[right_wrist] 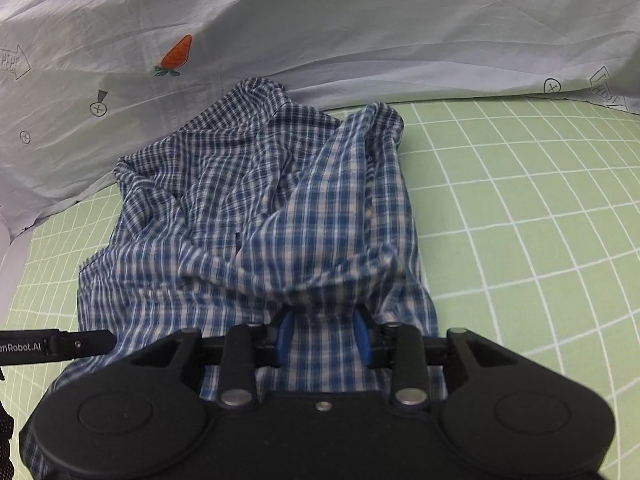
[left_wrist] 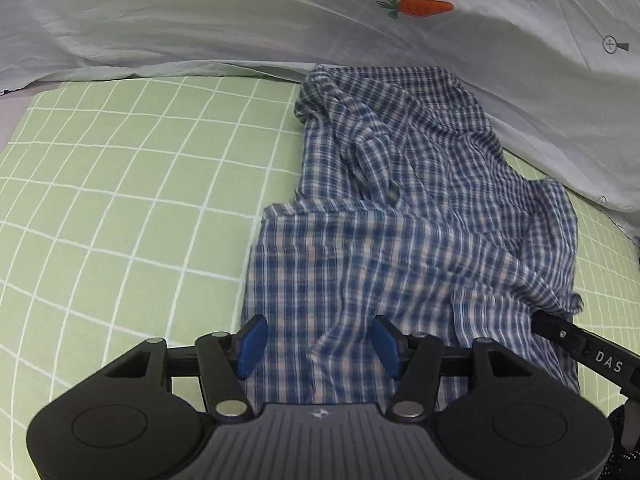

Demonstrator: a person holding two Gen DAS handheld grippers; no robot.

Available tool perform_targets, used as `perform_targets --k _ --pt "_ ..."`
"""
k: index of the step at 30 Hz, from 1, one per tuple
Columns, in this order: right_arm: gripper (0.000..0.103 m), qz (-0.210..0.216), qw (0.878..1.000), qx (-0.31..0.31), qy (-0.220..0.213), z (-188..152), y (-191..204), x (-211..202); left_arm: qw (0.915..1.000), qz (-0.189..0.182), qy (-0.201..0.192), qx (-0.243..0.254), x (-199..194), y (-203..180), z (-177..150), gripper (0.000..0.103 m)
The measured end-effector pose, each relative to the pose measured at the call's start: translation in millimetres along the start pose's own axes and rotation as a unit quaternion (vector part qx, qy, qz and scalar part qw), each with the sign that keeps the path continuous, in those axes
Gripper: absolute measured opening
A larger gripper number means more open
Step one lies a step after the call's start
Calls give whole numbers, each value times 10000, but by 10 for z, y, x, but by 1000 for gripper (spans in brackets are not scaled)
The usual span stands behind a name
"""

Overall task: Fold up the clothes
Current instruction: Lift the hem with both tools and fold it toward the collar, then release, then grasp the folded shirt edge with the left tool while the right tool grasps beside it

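A blue and white checked shirt (left_wrist: 400,208) lies crumpled on the green grid sheet (left_wrist: 120,200); it also shows in the right wrist view (right_wrist: 256,208). My left gripper (left_wrist: 320,346) is open, its blue pads apart over the shirt's near left edge, holding nothing. My right gripper (right_wrist: 322,334) has its blue pads partly closed with a bunched fold of the shirt between them. The right gripper's finger (left_wrist: 576,340) reaches into the shirt's right edge in the left wrist view. The left gripper's finger (right_wrist: 72,344) shows at the left of the right wrist view.
A pale quilt (left_wrist: 240,28) with carrot (left_wrist: 424,7) and arrow prints lies rumpled behind the shirt, also in the right wrist view (right_wrist: 360,32). The green grid sheet (right_wrist: 520,220) spreads to the left and right of the shirt.
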State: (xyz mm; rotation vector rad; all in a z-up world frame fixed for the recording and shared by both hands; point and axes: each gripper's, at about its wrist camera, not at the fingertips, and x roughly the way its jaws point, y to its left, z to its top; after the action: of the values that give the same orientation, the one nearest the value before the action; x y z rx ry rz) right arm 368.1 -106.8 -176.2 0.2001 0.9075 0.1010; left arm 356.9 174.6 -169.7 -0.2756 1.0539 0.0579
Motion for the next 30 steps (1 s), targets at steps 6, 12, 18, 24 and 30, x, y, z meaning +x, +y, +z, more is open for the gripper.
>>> perform_targets --k 6,12,18,24,30 --pt "74 -580 9979 7 -273 150 -79 -50 9991 168 -176 -338 -101 170 165 64" --pt "91 -655 9967 478 -58 -252 -140 -501 9974 -94 -34 -710 -556 372 -231 79" --pt "97 -566 9921 1082 303 -823 -150 -895 9927 -279 427 -1094 -780 498 -826 82" --pt "93 -235 9802 1892 540 -1068 -319 -989 9777 -824 718 -1792 -738 602 -1049 81" --pt "65 125 9704 2326 631 -1149 -386 -989 9636 -1255 806 -2218 -678 599 -1125 60"
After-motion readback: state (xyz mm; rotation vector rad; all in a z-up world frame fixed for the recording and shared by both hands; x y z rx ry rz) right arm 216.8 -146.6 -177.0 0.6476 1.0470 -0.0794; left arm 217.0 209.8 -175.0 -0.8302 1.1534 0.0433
